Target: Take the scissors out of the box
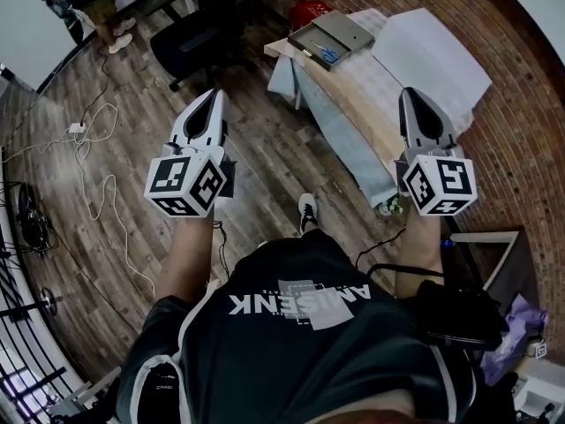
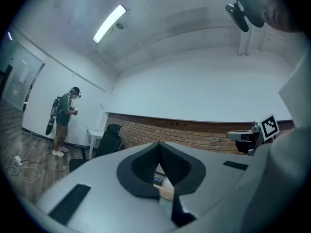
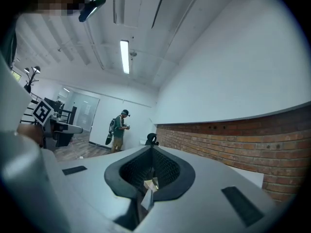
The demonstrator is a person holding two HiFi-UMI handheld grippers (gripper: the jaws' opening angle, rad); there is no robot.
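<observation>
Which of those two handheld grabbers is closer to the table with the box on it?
The right gripper: it hangs over the table, while the left gripper is out over the wooden floor, farther from the box.

The floor (image 1: 265, 157) is of grey-brown wooden planks. A wall of red brick (image 1: 503, 34) runs along the right side in the head view. In the left gripper view the brick covers only the lower part, and above it the wall (image 2: 204, 86) is plain white. One long tube lamp (image 2: 110, 23) is lit on the ceiling. A bench (image 1: 353, 95) with a pale wooden top stands near the brick. A black office chair (image 1: 190, 47) stands beside a small white table (image 2: 95, 134). A white cable (image 1: 101, 184) lies in loops on the floor.
</observation>
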